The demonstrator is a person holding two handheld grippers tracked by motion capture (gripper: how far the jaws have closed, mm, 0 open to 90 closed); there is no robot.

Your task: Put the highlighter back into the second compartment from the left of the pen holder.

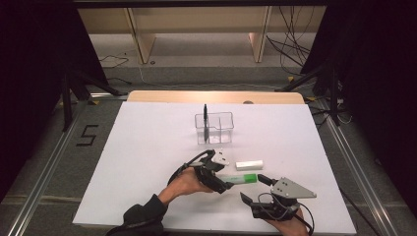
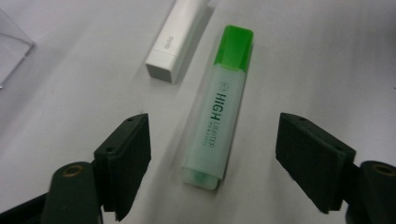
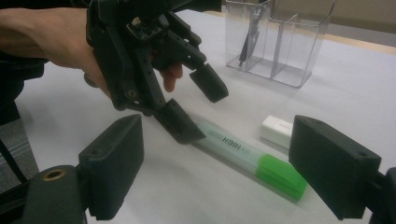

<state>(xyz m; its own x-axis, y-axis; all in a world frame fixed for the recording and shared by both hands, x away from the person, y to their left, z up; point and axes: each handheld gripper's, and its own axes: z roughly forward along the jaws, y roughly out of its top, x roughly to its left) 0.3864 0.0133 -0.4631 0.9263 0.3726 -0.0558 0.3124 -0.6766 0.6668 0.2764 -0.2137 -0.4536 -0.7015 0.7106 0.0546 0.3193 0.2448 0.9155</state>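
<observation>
Fingers (image 2: 126,158) of both grippers spread; left gripper (image 2: 212,161) straddles translucent highlighter (image 2: 217,116), green-capped, printed "HIGH"

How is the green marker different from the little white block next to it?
The green highlighter is long, while the white block is shorter. The highlighter has a bright green cap and a see-through body with printed words; the block is plain white with tiny lettering. The highlighter lies between the open jaws of the left tool; the block lies beyond them. Both lie flat on the white table.
</observation>
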